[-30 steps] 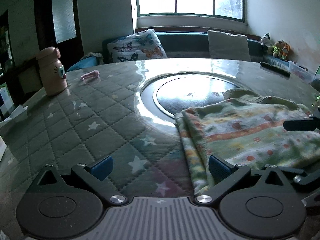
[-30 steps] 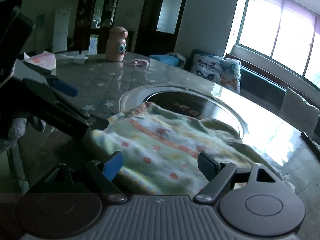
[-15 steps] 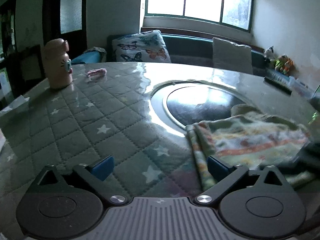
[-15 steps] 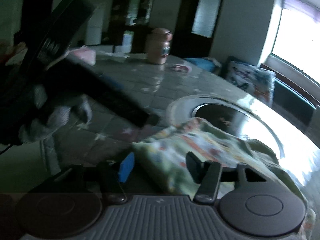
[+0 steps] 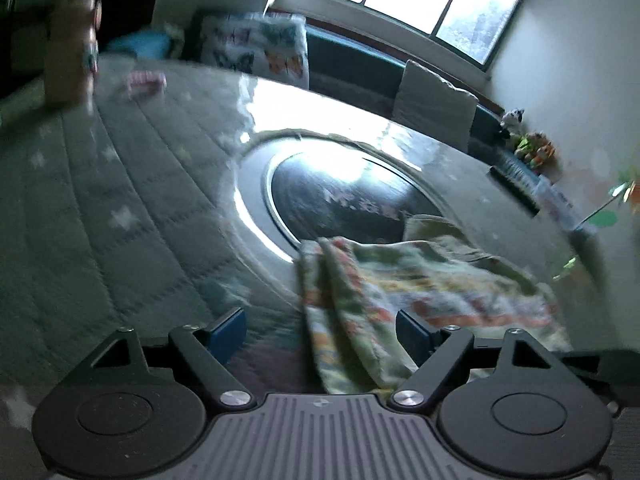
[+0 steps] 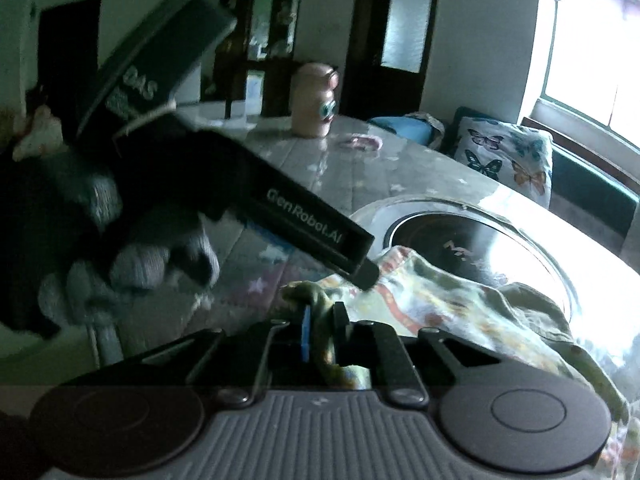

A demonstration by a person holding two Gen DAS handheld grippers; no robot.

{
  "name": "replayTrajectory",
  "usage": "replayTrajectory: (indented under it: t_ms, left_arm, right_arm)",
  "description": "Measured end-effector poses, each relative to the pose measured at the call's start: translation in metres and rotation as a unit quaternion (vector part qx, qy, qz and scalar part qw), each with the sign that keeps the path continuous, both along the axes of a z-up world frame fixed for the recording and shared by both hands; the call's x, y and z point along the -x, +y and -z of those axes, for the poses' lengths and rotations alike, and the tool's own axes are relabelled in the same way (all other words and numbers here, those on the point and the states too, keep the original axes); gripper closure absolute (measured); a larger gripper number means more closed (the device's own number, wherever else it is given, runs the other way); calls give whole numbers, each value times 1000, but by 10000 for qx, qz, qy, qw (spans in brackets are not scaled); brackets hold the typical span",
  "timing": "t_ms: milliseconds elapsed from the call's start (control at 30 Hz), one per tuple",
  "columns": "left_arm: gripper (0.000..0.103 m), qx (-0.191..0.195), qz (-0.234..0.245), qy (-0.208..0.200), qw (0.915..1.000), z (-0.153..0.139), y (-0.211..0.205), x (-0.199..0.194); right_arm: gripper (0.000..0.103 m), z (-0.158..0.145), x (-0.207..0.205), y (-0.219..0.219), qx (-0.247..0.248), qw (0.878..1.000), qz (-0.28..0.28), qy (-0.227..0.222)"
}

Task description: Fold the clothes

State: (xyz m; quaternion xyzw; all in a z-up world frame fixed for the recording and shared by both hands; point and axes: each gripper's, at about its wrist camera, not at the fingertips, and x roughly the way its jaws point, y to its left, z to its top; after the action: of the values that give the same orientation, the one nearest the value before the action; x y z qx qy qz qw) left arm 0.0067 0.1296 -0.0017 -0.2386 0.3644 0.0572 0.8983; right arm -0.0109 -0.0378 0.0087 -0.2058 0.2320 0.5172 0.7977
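Note:
A green garment with orange and yellow stripes (image 5: 420,280) lies crumpled on the table, partly over the dark round inset (image 5: 348,196). My left gripper (image 5: 320,326) straddles its folded left edge. Its jaws are closing, with cloth between them, and the blue pads stand clear of the fabric. In the right wrist view my right gripper (image 6: 322,320) is closing tight on a bunched near corner of the garment (image 6: 460,312), and the pads pinch the cloth. A gloved hand (image 6: 140,256) holds the left gripper's body (image 6: 304,220) just above that corner.
A quilted star tablecloth (image 5: 100,208) covers the table. At its far side stand a pink bottle (image 6: 314,100) and a small pink item (image 6: 362,143). A butterfly pillow (image 6: 504,160) rests on the bench behind. A dark remote (image 5: 514,190) lies at the right edge.
The right jaws went from wide apart to pinched on the garment's corner. The left gripper rolled, tilting its view, lifted a little, and its jaws narrowed around the folded edge.

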Motion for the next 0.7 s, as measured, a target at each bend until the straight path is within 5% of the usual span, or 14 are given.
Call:
replayTrajectory:
  t_ms: [100,200,400,700]
  left_arm:
    - [22,351,-53,83,9993,1,-1,-8]
    - [36,761,15,135,9970,3,-2,-17]
    - [82,1277,3,235,9915,14,-3,-27]
    - [88,1044,45,180,9944,13,-5,-25]
  right_arm:
    - [94,-8,-5,-10,-222,9996,103,137]
    - [95,-14,-7,-19,-364,9990,167,192]
    - [95,-16,-8,-34,-545,9977,215,327]
    - [92,-14,-29,-79,-776,9921,738,657]
